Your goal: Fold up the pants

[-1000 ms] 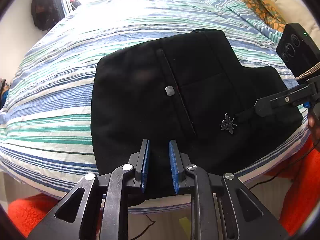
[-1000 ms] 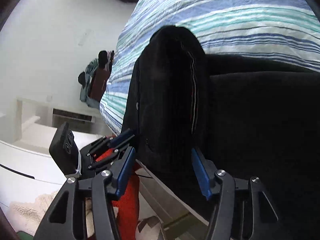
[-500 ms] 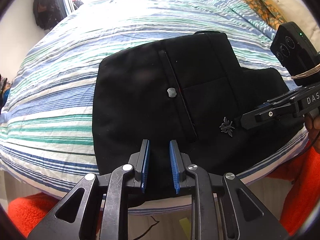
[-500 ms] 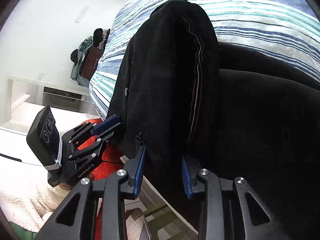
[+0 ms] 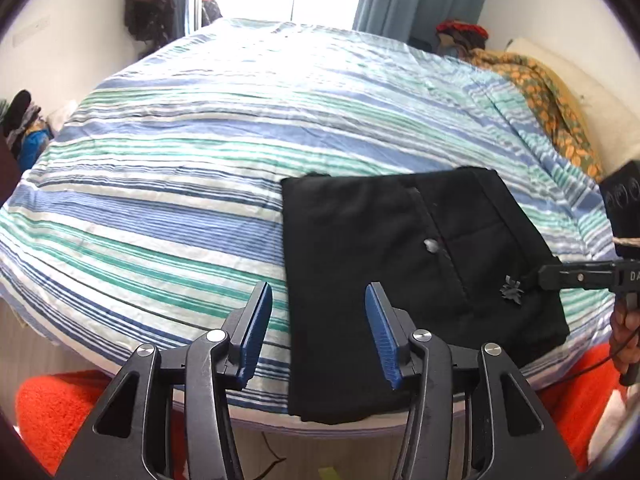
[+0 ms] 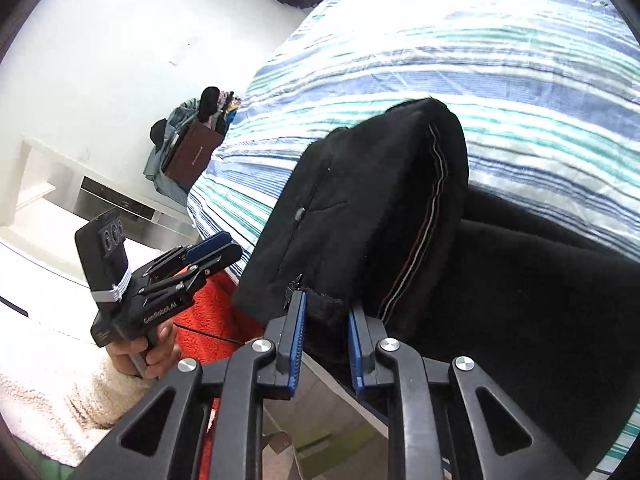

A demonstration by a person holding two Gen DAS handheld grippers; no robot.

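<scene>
- Looking from the left wrist view, the black pants (image 5: 416,272) lie folded into a compact block at the near right part of the striped bed (image 5: 224,184), their near edge hanging just over the mattress edge.
- The left gripper (image 5: 318,332) has let go: its jaws have just been opening and now stand apart above the cloth, with nothing pressed between the blue pads (image 5: 256,320).
- A second ago those pads were nearly together, low over the pants' near edge; now the gripper sits higher and off to the pants' left.
- In the right wrist view, the right gripper (image 6: 324,344) has its jaws closing and now pinches a fold at the pants' (image 6: 360,216) near corner.
- A second ago its jaws stood wide around that bulge; now the cloth is drawn up into a raised hump.
- The left gripper (image 6: 208,252) shows at the left, clear of the fabric, held in a hand (image 6: 140,354).
- I judge the pants soft, thick and limp: they sag wherever unsupported, so a hold on the layered edge near a corner should serve best.
</scene>
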